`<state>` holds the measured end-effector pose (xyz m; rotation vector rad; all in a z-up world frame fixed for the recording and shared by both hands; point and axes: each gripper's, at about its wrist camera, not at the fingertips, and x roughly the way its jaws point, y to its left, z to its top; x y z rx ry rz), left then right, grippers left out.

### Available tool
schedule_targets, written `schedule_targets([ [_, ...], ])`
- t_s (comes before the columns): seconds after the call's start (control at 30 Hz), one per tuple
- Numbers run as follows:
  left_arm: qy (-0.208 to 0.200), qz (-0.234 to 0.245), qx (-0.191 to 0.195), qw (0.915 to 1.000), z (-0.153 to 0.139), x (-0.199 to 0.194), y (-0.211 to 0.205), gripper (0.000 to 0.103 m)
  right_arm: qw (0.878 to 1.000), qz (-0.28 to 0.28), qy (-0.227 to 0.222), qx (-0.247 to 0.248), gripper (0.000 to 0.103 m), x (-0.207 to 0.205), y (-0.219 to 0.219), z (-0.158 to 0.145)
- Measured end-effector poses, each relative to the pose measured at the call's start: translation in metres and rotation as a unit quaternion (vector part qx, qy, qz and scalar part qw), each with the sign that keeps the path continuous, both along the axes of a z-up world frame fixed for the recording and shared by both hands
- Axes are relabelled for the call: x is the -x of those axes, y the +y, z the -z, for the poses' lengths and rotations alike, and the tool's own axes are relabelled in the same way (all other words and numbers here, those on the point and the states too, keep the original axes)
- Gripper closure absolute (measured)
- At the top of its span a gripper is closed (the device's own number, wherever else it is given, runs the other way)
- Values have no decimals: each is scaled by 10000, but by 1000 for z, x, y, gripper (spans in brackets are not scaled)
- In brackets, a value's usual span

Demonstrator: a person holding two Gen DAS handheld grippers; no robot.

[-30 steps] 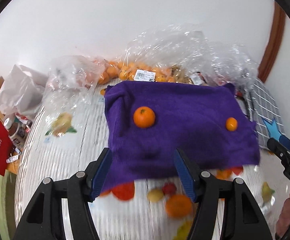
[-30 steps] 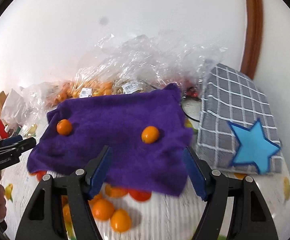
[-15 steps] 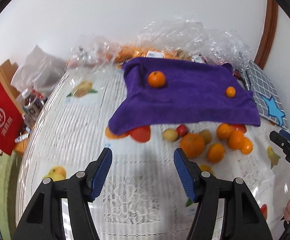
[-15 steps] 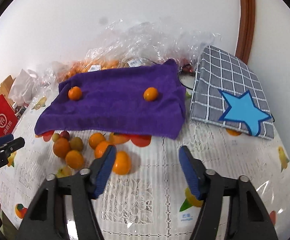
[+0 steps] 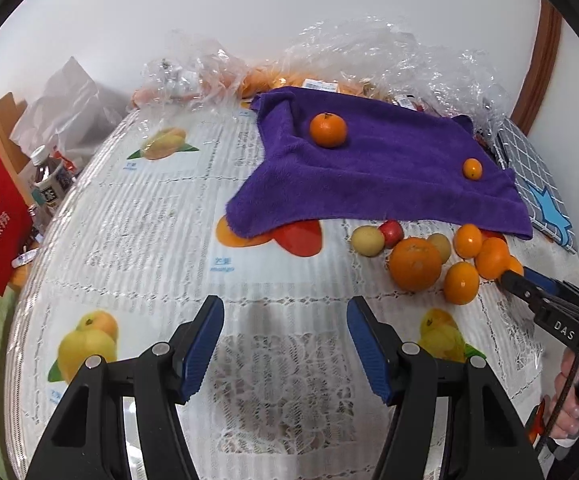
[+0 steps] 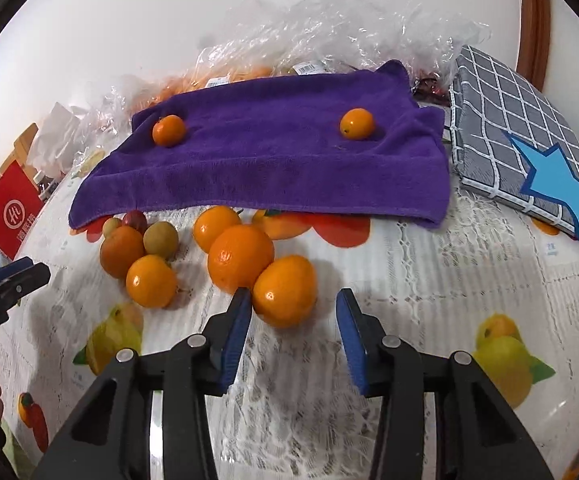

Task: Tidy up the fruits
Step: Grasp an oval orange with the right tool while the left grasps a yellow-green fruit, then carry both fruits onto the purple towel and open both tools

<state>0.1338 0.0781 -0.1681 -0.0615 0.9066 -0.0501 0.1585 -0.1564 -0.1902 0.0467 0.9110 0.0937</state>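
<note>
Fruit now fills the lower view: both tools have dropped from above the purple terry towel [image 6: 273,152] toward the loose pile in front of it. The right tool [image 6: 289,312] has just been narrowing its jaws around the nearest small smooth orange citrus [image 6: 285,290]; the left pad touches its skin, the right pad stands clear, so nothing is gripped yet. The left tool [image 5: 285,320] hangs half open and empty over bare lace-covered surface [image 5: 137,224]. Neighbouring fruit crowds the left side; open room lies right, toward the grey checked cushion [image 6: 501,120].

text: "DAS" | on: right gripper [image 5: 510,277] body | other print: unreadable
</note>
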Motion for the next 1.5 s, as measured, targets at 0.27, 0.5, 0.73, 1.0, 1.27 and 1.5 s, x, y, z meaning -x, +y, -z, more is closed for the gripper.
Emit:
schedule_targets([
  [0.27,12,284,221,9994,8,-20,-19,41,9995,-299,-126,17,70,-3,-1,-5],
  [0.5,-7,458,250,9986,19,-40,-32,51,9994,-294,-109,113,70,12,-18,-6],
  [0.73,-123,537,218,9982,26,-53,-39,53,9995,-261,-58,158,67,13,-21,1],
  [1.0,-169,692,520,9961,27,-60,-44,78,9990,-249,-142,345,70,15,-19,10],
  [1.27,-256,489,1241,9907,28,-50,-25,78,9992,-111,-274,274,71,21,-23,7],
  [1.5,-513,234,1286,9901,22,-44,-14,78,9983,35,-534,209,71,27,-27,0],
])
